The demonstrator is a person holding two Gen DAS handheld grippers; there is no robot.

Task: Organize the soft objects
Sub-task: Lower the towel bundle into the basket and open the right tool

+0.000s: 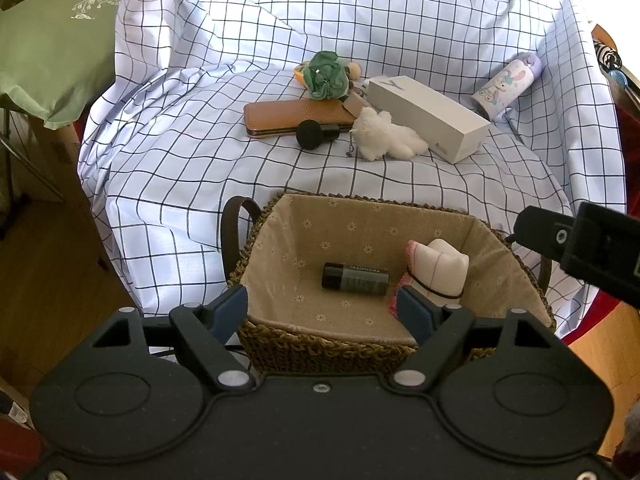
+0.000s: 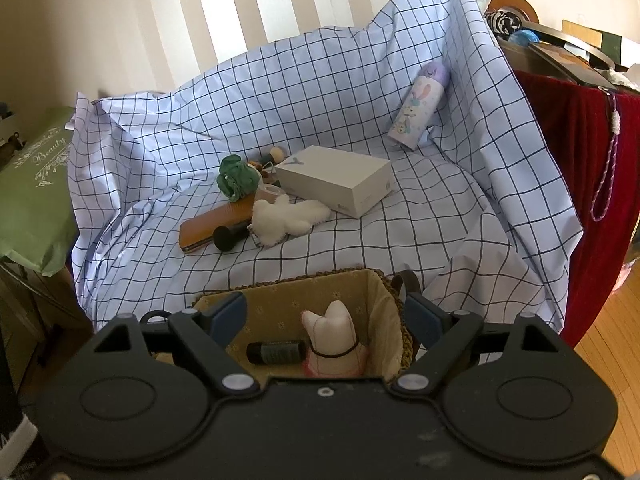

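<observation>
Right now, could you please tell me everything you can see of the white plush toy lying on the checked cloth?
The white plush toy looks fluffy and soft, an animal shape with stubby limbs, lying flat on the checked cloth. A small metal bead chain hangs from its left end. It lies against the white box and beside the brown case. Neither claw touches it.

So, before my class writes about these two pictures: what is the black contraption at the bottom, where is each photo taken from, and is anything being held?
There is no robot. A person holds one hand-held gripper per hand, each carrying a fisheye camera looking along its blue fingers. One picture comes from the left hand-held gripper, the other from the right hand-held gripper. Both are open and hold nothing. Below them sits a lined basket containing a pale cushion and a dark cylinder. On the checked cloth behind lie a white plush toy, green scrunchie and white box.
</observation>
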